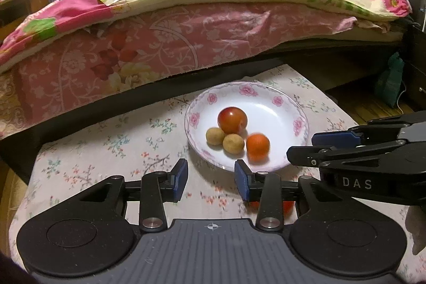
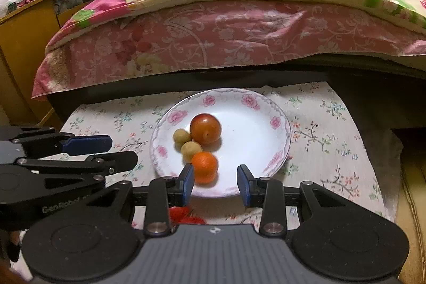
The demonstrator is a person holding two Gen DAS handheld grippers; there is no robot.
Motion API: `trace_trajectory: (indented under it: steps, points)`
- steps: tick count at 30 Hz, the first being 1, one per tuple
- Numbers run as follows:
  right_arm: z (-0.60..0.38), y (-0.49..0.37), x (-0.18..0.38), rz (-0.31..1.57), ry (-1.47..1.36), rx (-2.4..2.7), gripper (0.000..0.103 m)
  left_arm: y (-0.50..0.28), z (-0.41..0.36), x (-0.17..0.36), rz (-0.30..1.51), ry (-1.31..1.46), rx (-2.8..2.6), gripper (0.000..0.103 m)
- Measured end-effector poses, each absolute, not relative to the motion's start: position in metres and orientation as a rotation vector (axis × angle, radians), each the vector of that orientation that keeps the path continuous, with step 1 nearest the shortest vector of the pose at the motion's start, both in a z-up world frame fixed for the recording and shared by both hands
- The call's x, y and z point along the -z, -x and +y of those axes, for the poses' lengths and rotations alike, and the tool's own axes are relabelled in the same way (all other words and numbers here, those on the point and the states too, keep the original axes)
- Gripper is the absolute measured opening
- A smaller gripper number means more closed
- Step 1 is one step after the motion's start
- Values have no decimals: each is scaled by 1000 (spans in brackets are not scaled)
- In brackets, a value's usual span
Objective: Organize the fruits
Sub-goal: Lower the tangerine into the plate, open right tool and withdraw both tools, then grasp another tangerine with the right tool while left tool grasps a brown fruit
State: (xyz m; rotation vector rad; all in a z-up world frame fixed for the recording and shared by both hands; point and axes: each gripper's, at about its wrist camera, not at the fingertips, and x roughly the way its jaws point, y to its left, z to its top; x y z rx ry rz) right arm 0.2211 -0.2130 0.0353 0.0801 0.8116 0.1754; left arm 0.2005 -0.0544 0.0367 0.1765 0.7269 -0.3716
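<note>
A white plate with pink flowers (image 1: 277, 108) (image 2: 255, 121) sits on a floral cloth. In it lie a red tomato (image 1: 232, 120) (image 2: 205, 128), two small tan fruits (image 1: 215, 136) (image 1: 233, 144) (image 2: 181, 136) (image 2: 190, 150) and an orange (image 1: 257, 147) (image 2: 204, 167). My left gripper (image 1: 211, 178) is open and empty, just before the plate's near rim. My right gripper (image 2: 215, 184) is open over the near rim, the orange beside its left finger. A red fruit (image 1: 287, 206) (image 2: 183, 214) lies on the cloth, partly hidden under the grippers.
The floral cloth (image 1: 106, 151) (image 2: 332, 151) covers a low table. A bed with pink and green quilts (image 1: 186, 31) (image 2: 239, 31) stands right behind it. A wooden cabinet (image 2: 26, 39) is at the far left.
</note>
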Motion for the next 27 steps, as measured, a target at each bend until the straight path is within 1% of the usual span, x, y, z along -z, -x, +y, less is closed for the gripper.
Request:
trace_trajectory:
  steps: [6, 9, 12, 18, 27]
  points:
    - [-201, -195, -40, 827, -74, -201, 35, -177, -43, -37, 740, -179, 368, 48]
    - [-194, -183, -41, 836, -74, -216, 35, -166, -34, -35, 755, -181, 360, 50]
    - [-189, -171, -40, 848, -77, -229, 35, -155, -22, -30, 775, -187, 354, 53]
    - [-178, -153, -28, 906, -43, -258, 35, -142, -1, -13, 835, -177, 349, 53]
    - [-155, -151, -18, 941, 60, -315, 35, -137, -4, -6, 838, -202, 415, 55]
